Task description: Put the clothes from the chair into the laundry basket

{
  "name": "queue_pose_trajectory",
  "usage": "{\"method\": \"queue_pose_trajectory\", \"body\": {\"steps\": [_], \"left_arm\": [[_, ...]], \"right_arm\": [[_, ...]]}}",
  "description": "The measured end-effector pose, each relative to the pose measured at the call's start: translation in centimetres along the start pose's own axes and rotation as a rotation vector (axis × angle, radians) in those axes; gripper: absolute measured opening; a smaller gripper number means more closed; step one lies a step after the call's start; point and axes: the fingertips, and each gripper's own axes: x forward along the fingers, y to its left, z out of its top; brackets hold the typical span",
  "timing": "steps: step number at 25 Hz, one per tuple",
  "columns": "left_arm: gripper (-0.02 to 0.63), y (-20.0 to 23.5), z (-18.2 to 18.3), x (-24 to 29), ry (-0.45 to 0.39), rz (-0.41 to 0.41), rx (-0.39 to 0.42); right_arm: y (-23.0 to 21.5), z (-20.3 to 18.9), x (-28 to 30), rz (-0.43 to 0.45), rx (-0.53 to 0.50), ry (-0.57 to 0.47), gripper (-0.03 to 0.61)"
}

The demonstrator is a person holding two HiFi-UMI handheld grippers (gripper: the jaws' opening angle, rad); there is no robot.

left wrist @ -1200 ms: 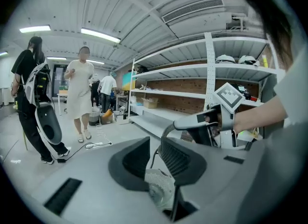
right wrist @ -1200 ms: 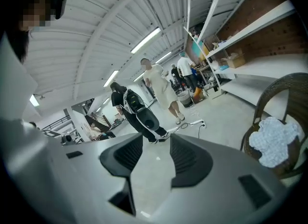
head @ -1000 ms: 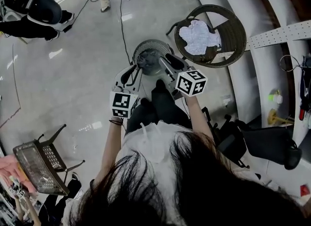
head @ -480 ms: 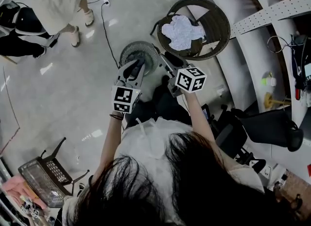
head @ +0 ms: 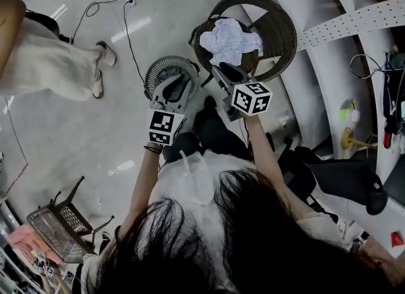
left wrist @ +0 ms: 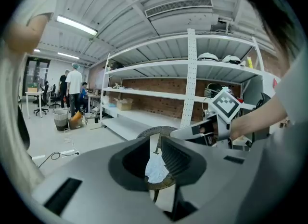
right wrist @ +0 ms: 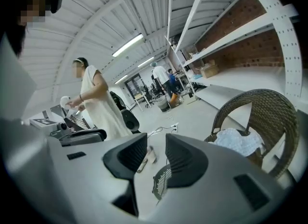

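Grey jaws of your right claw (right wrist: 156, 147) stand apart with nothing between them, having just been closing a little; your left claw (left wrist: 155, 143) is likewise released and empty. Below them the round mesh laundry basket (head: 156, 70) stands on the floor (head: 76, 128). Just beyond, the pale clothes (head: 231, 38) lie on the seat of the wicker chair (head: 283, 21).

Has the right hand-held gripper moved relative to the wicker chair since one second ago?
Yes. The right hand-held gripper moved toward the wicker chair, away from the laundry basket, to the chair's front rim; its empty jaws have just been closing.
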Motion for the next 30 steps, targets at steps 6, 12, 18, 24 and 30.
{"method": "queue_pose_trajectory", "body": {"steps": [6,12,18,24,30], "left_arm": [[0.084,-0.8,-0.2,6.1,0.05,0.015,-0.012],[0.084,-0.5,-0.8,11.6,0.105,0.045,-0.015],[0.084,0.5,-2.1,16.7,0.158,0.061,-0.028],[0.084,1.2,-4.5,20.0,0.2,0.074,-0.082],[0.084,2.5,-7.7,24.0,0.241,0.036,-0.075]], "right_arm": [[-7.2,1.0,1.4,-0.009,-0.018,0.069,0.13],[-14.4,0.3,3.6,0.001,-0.043,0.176,0.132],[-20.9,-1.2,7.1,-0.003,-0.039,0.255,0.179],[-25.8,-5.0,10.8,-0.032,-0.006,0.351,0.223],[-30.7,-9.0,15.4,-0.082,0.027,0.424,0.261]]}}
